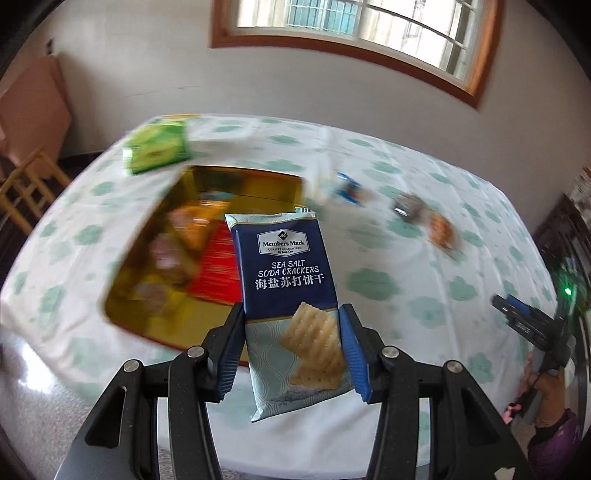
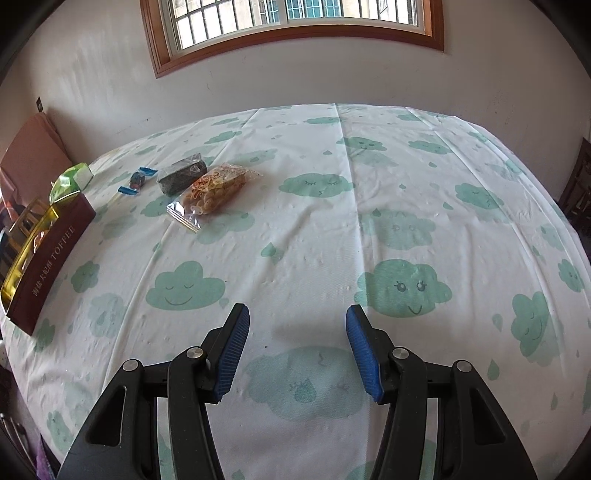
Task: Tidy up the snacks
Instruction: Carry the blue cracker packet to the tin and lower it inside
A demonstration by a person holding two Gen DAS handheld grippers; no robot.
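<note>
A home dining room: a table (image 2: pixel 332 229) in cloud-print cloth, a wood-framed window (image 2: pixel 291 22) at 12 o'clock, a chair (image 1: pixel 29 184) at 9 o'clock.

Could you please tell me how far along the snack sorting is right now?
Several snacks already lie in the gold-lined tin. The left gripper holds the cracker packet. Three snacks remain loose on the tablecloth; the right gripper is open.

The cracker packet (image 1: pixel 286 280) reads "Member's Mark", "Quality Guaranteed", then "SEA SALT SODA CRACKERS" with the Chinese line 海盐苏打饼干 beneath. At the far left, the box (image 2: pixel 51 254) has "TOFFEE" along its maroon side, after some Chinese characters too small to read.
</note>
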